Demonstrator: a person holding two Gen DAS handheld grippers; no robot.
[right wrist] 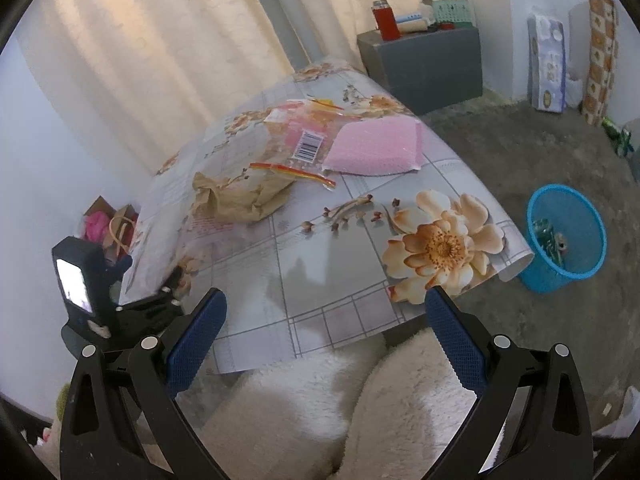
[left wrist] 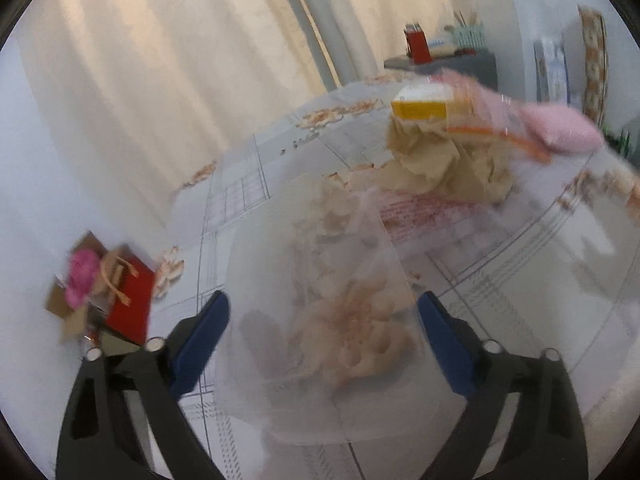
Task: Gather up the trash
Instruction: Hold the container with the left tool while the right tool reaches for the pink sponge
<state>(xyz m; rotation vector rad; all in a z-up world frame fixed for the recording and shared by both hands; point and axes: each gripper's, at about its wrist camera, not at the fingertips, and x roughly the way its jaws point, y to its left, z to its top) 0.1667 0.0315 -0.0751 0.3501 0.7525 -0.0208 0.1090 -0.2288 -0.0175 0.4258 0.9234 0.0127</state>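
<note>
Trash: clear plastic sheet point(left wrist: 320, 280) lies between my left tongs point(left wrist: 322, 344), open, ungripped. Limp film may slip. Right tongs point(right wrist: 326, 340) open, empty.

This was a room in a home, lived-in and a little cluttered. Long cream curtains point(right wrist: 160, 48) hung along the wall behind a low table covered with a flower-printed cloth point(right wrist: 320, 248), and grey carpet point(right wrist: 500, 152) ran across the floor to a blue plastic wastebasket point(right wrist: 576, 240). A grey cabinet point(right wrist: 424, 68) in the corner carried a red flask point(right wrist: 386, 20) and a holder of chopsticks point(right wrist: 452, 8), with packs of tissue rolls point(right wrist: 546, 68) leaning against the wall.
</note>
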